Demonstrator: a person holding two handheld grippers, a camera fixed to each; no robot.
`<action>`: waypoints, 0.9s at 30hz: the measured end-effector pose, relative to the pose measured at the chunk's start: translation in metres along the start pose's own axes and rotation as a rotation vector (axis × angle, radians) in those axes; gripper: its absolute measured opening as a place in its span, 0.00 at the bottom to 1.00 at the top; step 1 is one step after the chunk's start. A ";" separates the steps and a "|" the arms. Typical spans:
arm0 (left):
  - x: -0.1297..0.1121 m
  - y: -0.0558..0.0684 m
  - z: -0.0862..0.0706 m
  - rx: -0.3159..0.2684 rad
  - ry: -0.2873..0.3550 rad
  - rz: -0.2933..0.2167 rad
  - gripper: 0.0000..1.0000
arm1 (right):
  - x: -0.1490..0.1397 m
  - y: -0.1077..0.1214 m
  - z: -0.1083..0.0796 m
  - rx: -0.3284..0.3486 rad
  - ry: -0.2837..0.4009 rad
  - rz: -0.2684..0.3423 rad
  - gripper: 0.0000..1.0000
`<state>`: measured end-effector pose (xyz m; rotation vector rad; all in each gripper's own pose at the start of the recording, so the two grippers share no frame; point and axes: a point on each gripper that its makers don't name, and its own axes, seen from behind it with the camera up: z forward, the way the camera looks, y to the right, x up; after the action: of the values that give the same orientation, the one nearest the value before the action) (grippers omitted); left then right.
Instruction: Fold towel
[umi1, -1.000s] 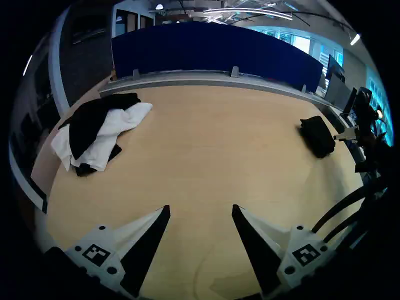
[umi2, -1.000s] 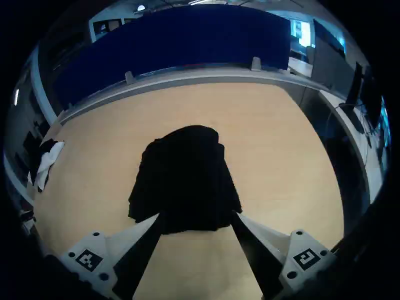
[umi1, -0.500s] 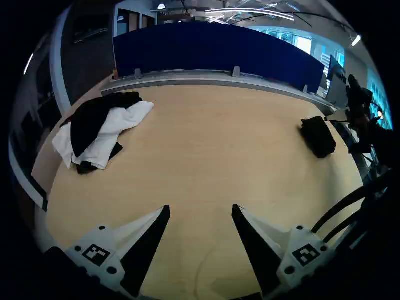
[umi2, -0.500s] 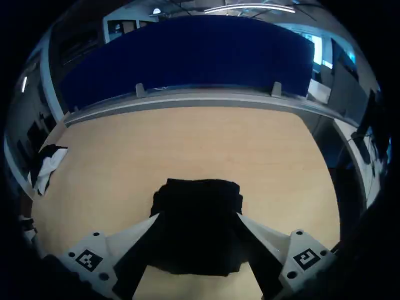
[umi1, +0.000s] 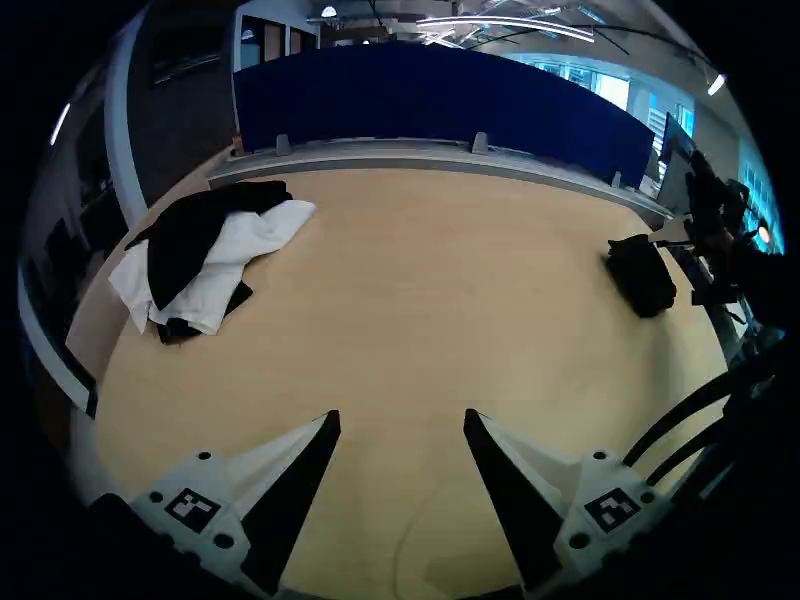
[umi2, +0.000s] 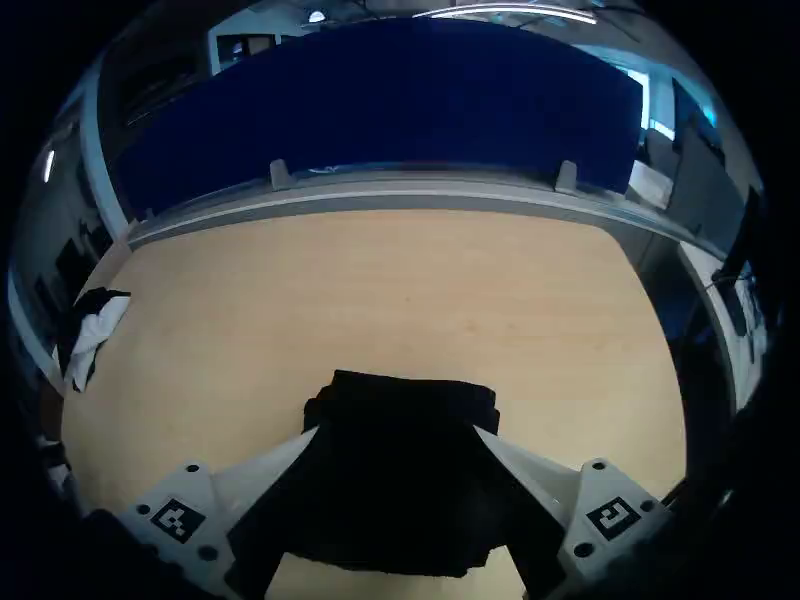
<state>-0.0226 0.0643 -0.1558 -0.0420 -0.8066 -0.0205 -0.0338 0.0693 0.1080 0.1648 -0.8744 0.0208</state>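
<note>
Black towel (umi2: 400, 485) between wide-open right tongs (umi2: 396, 428)

There are two hand-held grippers: the left hand-held gripper (umi1: 400, 415) and the right hand-held gripper (umi2: 398, 432). Each one has two fingers (umi1: 290, 470) and two square markers (umi1: 192, 508), so four fingers and four markers in all. There is one tabletop (umi1: 420, 320). On it there are one folded black towel (umi2: 400, 480) and one loose pile of cloths (umi1: 205, 260). In this pile one white cloth (umi1: 250, 235) can be counted, and at least one black cloth (umi1: 185, 230); whether the black parts are one piece or two cannot be told. There is one blue partition (umi1: 430, 95).
</note>
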 end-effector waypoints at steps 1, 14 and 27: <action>0.000 -0.001 0.000 0.001 -0.001 0.000 0.92 | -0.002 0.001 0.003 -0.002 -0.006 0.001 1.00; -0.008 -0.008 -0.003 0.017 -0.013 0.004 0.92 | -0.020 0.013 0.033 -0.016 -0.075 0.023 1.00; -0.004 -0.009 -0.004 0.016 -0.002 0.002 0.92 | -0.004 0.003 0.012 -0.010 -0.013 0.021 1.00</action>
<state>-0.0226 0.0554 -0.1609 -0.0279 -0.8088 -0.0128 -0.0459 0.0710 0.1134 0.1465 -0.8894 0.0354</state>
